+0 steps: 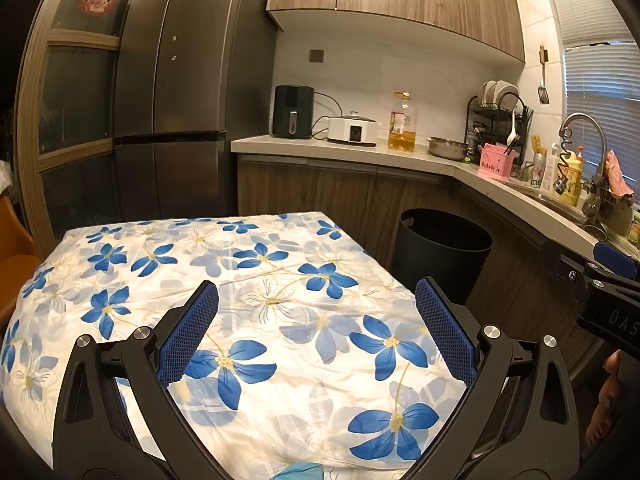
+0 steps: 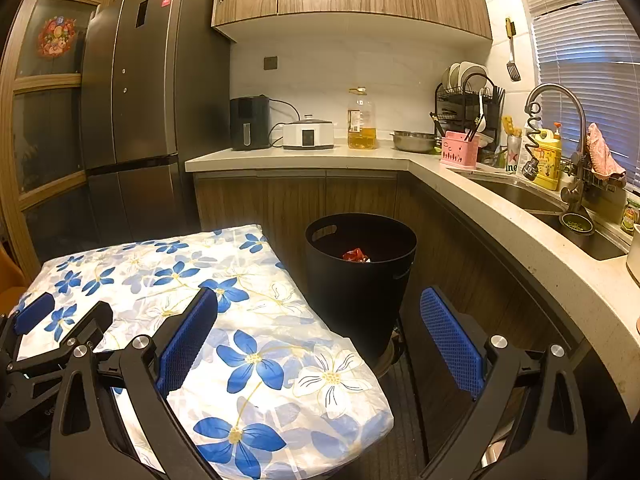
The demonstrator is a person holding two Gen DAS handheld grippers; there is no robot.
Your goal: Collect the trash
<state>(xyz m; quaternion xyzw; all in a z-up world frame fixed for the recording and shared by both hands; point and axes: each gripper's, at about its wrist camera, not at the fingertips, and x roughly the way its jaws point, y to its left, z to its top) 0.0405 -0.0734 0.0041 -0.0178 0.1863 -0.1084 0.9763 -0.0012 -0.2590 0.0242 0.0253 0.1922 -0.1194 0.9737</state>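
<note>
A black trash bin (image 2: pixel 360 276) stands on the floor between the table and the counter; red crumpled trash (image 2: pixel 355 255) lies inside it. The bin (image 1: pixel 440 248) also shows past the table's far right corner in the left wrist view. My left gripper (image 1: pixel 316 308) is open over the flowered tablecloth (image 1: pixel 256 280), nothing between its blue pads. My right gripper (image 2: pixel 320 312) is open too, empty, hovering over the table's right edge (image 2: pixel 280 320) with the bin just ahead. A bit of light blue material (image 1: pixel 298 472) peeks in at the bottom edge, too cut off to identify.
An L-shaped counter (image 2: pixel 500 208) with sink (image 2: pixel 560 216), faucet, pink caddy (image 2: pixel 460 148), oil bottle, steel bowl, cooker and air fryer runs behind and right. A dark fridge (image 2: pixel 132 112) stands far left. The other gripper shows at each view's side edge.
</note>
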